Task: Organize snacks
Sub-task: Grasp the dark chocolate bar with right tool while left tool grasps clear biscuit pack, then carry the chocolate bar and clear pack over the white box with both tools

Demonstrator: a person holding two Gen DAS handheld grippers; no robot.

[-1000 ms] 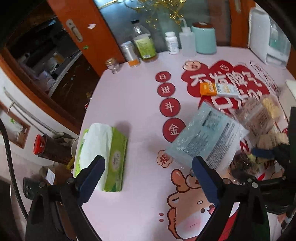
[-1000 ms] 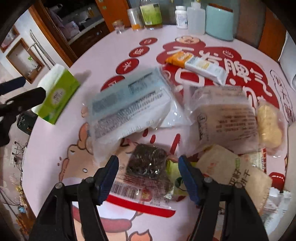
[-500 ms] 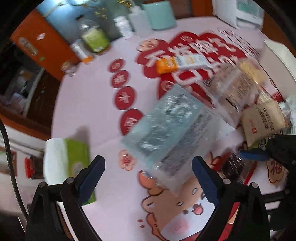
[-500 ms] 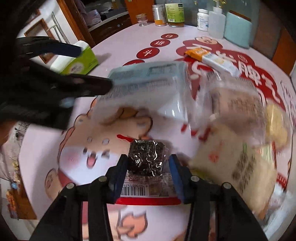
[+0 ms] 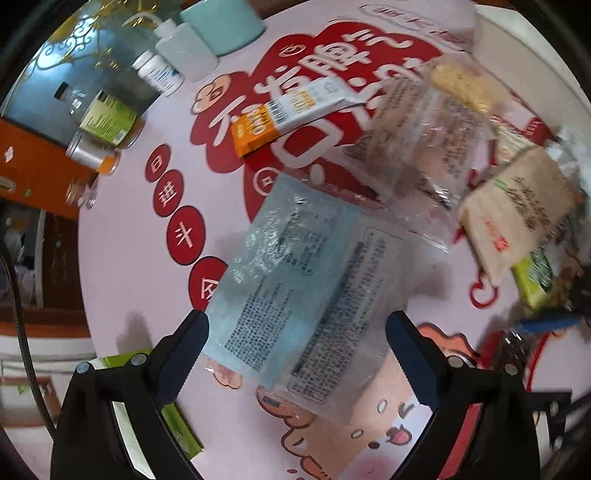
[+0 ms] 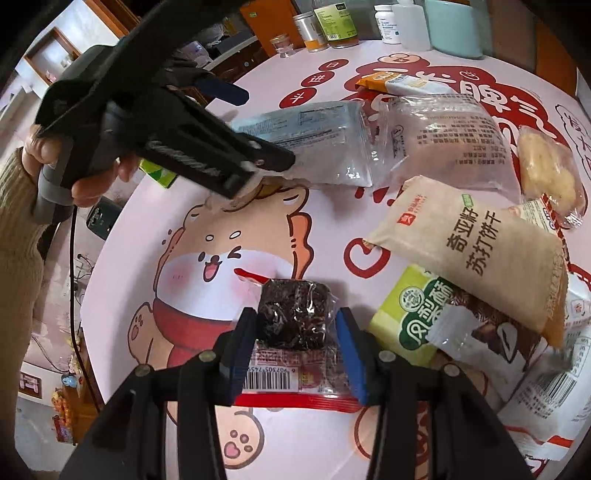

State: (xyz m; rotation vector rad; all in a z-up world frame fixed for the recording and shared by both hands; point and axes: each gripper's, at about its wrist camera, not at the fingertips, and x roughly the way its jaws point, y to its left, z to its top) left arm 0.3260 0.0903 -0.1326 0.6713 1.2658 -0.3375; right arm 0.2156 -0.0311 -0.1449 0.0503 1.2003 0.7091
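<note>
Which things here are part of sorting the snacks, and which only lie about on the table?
Job:
dark snack pack
pale blue packet
beige cracker bag
orange bar
clear pastry bag

Lying about:
tissue box
pill bottle
squeeze bottle
teal canister

Pink tablecloth [image 6: 129, 258] with red cartoon print — pale blue packet [image 5: 310, 280], tan biscuit bag [image 6: 476, 243], lime-green pack [image 6: 410, 317].

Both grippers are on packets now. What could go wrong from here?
1. The right gripper pinches only the near end of the dark snack packet; it may slip out once lifted.
2. The left gripper stands open over the pale blue packet, whose corner lies against the clear bag, so closing could drag that too.
</note>
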